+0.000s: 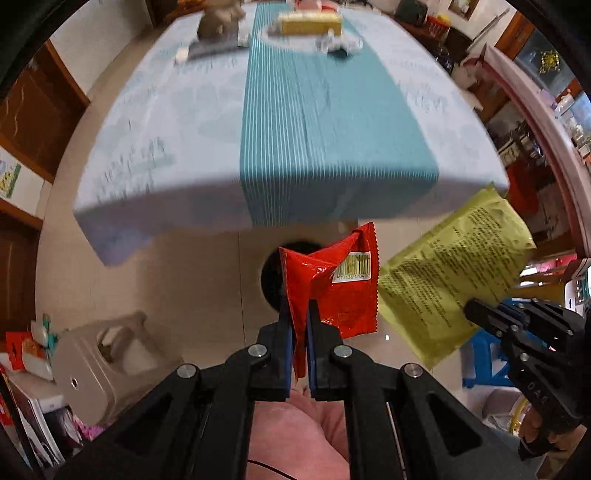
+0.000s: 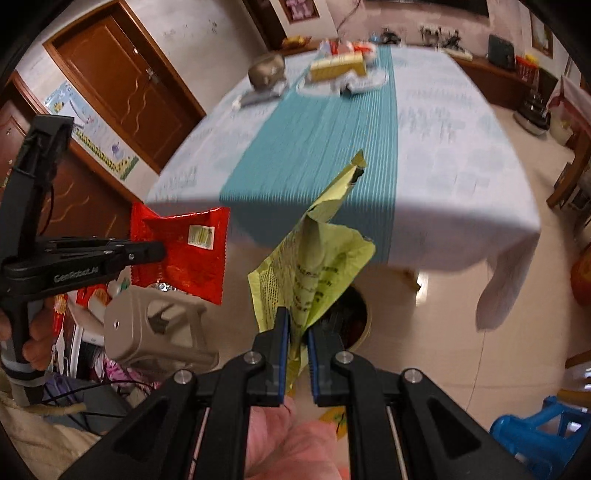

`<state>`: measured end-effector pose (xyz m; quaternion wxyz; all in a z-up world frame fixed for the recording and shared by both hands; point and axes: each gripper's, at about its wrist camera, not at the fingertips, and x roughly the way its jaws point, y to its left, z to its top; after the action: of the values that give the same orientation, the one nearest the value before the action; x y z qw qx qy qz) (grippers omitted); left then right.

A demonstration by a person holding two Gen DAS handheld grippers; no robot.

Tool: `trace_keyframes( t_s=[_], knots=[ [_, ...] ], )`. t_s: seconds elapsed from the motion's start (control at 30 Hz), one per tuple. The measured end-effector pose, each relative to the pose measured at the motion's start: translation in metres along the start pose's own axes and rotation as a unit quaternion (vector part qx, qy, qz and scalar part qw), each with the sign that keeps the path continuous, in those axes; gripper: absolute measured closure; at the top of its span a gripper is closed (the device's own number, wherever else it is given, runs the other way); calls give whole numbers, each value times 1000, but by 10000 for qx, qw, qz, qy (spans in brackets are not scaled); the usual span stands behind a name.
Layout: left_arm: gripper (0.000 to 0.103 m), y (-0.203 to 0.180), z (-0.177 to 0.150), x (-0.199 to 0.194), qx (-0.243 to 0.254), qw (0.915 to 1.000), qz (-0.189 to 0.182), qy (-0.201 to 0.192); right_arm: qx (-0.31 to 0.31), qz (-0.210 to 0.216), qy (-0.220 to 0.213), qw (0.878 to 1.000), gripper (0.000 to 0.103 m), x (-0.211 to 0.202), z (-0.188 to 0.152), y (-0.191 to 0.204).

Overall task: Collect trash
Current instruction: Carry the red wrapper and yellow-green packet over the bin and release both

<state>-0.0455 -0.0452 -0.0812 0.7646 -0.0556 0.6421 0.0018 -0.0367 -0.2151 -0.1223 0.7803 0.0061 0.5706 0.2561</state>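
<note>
My left gripper [image 1: 298, 306] is shut on a crumpled red snack wrapper [image 1: 343, 291] with a barcode, held in the air in front of the table edge. It also shows at the left of the right wrist view, where the left gripper [image 2: 159, 251] pinches the red wrapper [image 2: 181, 254]. My right gripper [image 2: 297, 321] is shut on a yellow-green printed wrapper [image 2: 314, 266]. In the left wrist view the right gripper [image 1: 471, 308] holds that yellow-green wrapper [image 1: 450, 277] to the right of the red one. A dark round bin [image 2: 354, 317] stands on the floor below both wrappers, mostly hidden; it also shows behind the red wrapper in the left wrist view [image 1: 271, 277].
A table with a pale cloth [image 1: 166, 147] and teal runner [image 1: 314, 122] lies ahead, with a yellow box [image 1: 310, 23], a grey lump [image 1: 218, 18] and small wrappers at its far end. A beige stool [image 2: 155, 328] stands left, a blue stool [image 2: 535, 432] right.
</note>
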Motion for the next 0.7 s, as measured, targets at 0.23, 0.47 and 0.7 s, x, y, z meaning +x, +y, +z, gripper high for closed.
trace_keyframes(
  t_s=[0.23,0.47,0.7],
  knots=[
    [99,1,-33,92,-148,9985,-70,514,190,-163,538,9982,94,80,-41,-7],
    [98,5,-39,202,-250,9971,-11,716,378,-432,813,9950,94,185,-61,-30],
    [97,10,-29,296,-331,9968,94,718,465,-581,858,9935,94,277,-67,-52]
  ],
)
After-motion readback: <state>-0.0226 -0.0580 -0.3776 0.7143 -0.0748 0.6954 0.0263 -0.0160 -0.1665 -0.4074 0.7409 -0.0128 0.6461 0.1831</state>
